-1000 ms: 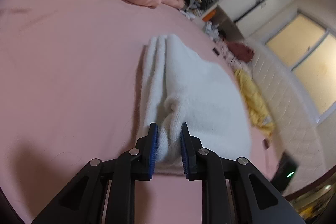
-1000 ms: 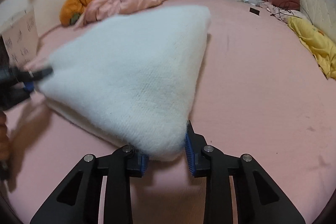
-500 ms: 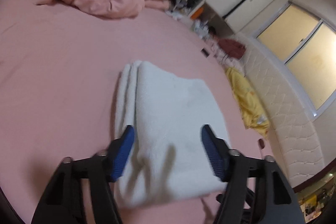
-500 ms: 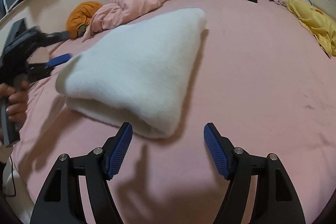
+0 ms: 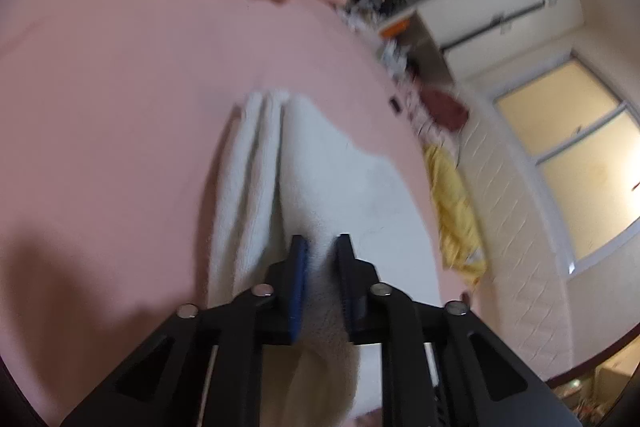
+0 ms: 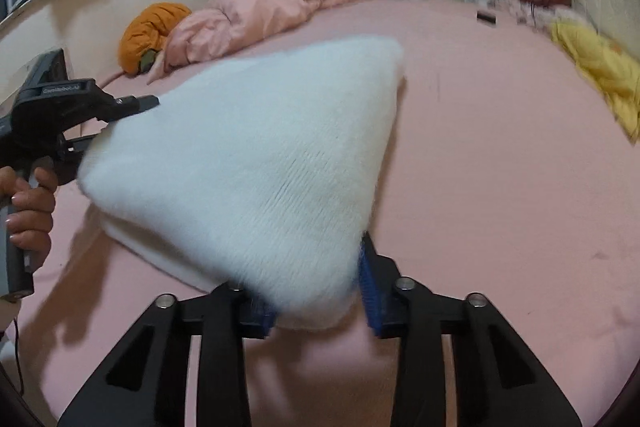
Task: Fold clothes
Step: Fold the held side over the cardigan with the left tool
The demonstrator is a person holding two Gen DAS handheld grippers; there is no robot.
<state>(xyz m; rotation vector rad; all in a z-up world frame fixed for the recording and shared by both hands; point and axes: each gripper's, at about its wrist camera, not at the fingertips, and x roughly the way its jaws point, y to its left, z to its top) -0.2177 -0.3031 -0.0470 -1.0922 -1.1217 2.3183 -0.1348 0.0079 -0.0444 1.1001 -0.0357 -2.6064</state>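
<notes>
A folded white knit garment point(image 5: 344, 187) lies on the pink bed sheet point(image 5: 120, 87). My left gripper point(image 5: 322, 267) is shut on the near edge of its top layer. In the right wrist view the same white garment point(image 6: 256, 163) is lifted at two corners. My right gripper point(image 6: 320, 291) is shut on its near corner. The left gripper point(image 6: 120, 119) shows there at the far left, held by a hand, pinching the other corner. The lower layers of the garment stay on the sheet.
A crumpled pink duvet point(image 6: 260, 11) and an orange cushion point(image 6: 152, 31) lie at the far side of the bed. A yellow garment point(image 6: 600, 67) lies at the right edge, also in the left wrist view point(image 5: 456, 203). A small dark object point(image 6: 486, 17) rests on the sheet.
Half a second ago both grippers were open and off the garment, which lay flat. Now both have shut on its near corners and raised the top layer.
</notes>
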